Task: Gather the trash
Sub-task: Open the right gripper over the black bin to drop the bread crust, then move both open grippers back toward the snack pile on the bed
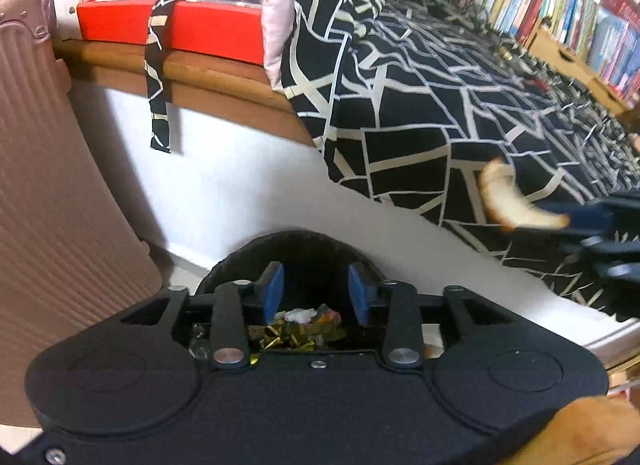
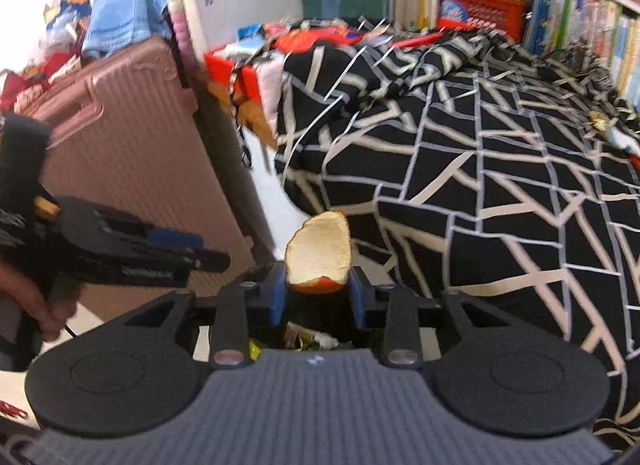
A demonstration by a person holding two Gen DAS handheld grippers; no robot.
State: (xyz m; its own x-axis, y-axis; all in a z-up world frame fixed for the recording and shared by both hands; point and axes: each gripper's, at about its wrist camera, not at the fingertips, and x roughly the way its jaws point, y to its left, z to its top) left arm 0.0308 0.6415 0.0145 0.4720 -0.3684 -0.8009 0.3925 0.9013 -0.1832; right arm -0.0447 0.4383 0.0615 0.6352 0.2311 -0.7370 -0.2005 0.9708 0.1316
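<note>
Nearest, the right gripper (image 2: 318, 287) pinches an orange peel (image 2: 319, 255) above the black trash bin (image 1: 244, 255), where the left gripper (image 1: 316, 293) hangs released, so let go only once centred, short of the patterned quilt (image 2: 480, 169) beyond

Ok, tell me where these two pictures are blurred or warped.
Left wrist view: the orange peel and the right tool holding it are smeared by motion, while the left tool is sharp; the bookshelf bows with the fisheye. Right wrist view: the peel is crisp, the left tool and the far clutter are soft, and the suitcase leans.
</note>
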